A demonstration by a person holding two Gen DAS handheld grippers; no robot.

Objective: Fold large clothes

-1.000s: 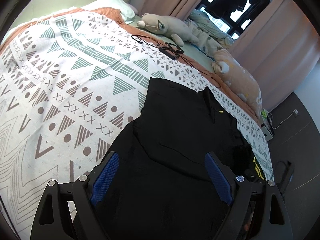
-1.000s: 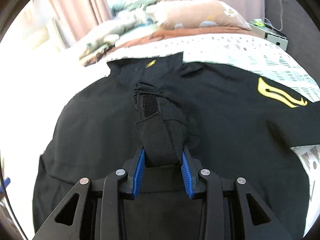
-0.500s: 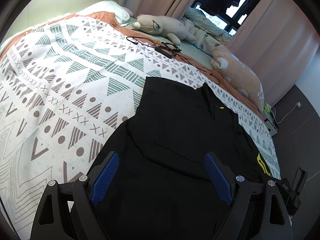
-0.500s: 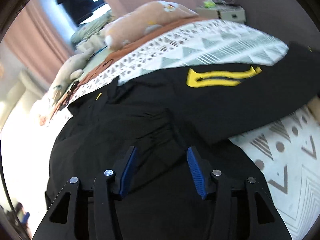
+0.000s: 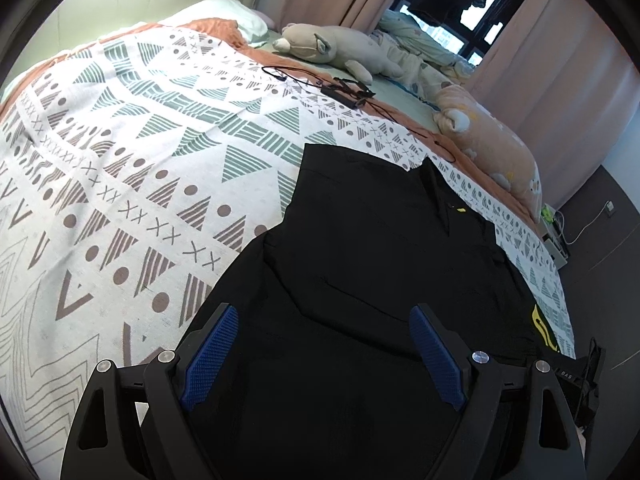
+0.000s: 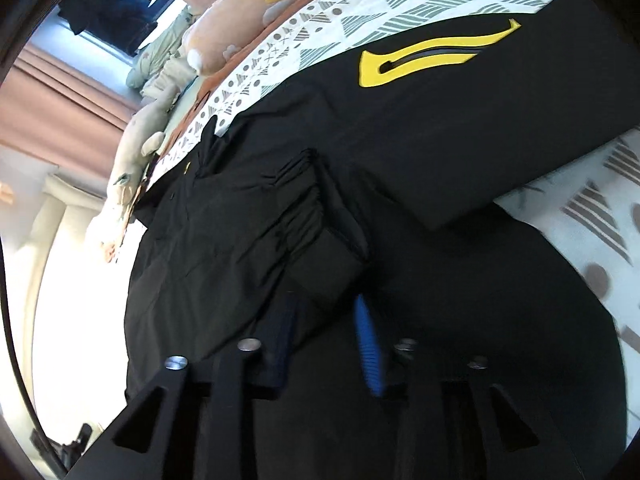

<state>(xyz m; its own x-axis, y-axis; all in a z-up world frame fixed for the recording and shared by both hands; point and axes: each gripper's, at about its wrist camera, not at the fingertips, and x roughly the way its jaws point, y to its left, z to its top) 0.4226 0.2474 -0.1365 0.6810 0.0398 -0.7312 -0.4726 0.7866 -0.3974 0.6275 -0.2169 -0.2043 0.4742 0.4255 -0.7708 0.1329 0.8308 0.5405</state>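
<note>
From my left wrist camera, the left tongs (image 5: 322,350) stand wide open over the black jacket (image 5: 360,260), their blue pads (image 5: 210,354) well apart with only flat cloth below and nothing pinched. The jacket lies spread on the bed's patterned blanket (image 5: 132,160), collar end toward the far side, where a black cable (image 5: 344,90) and a grey plush toy (image 5: 332,46) lie. A peach plush pillow (image 5: 496,152) sits along the right edge near the pink curtains (image 5: 560,60). A yellow emblem (image 5: 542,326) shows on the jacket low at the right.

From my right wrist camera, the right tongs (image 6: 326,334) have just been closing, and I see the sleeve cuff (image 6: 324,268), a thick fold of black cloth, running down between the blue pads (image 6: 368,344). The frame is blurred there, so I cannot tell whether the pads actually press on it. The sleeve's gathered part lies across the jacket's (image 6: 440,140) front. Beyond it the other sleeve stretches to the right with the yellow emblem (image 6: 432,54) on it, lying over the blanket (image 6: 380,4). The peach pillow (image 6: 256,4) and the curtains (image 6: 52,96) show at upper left.
</note>
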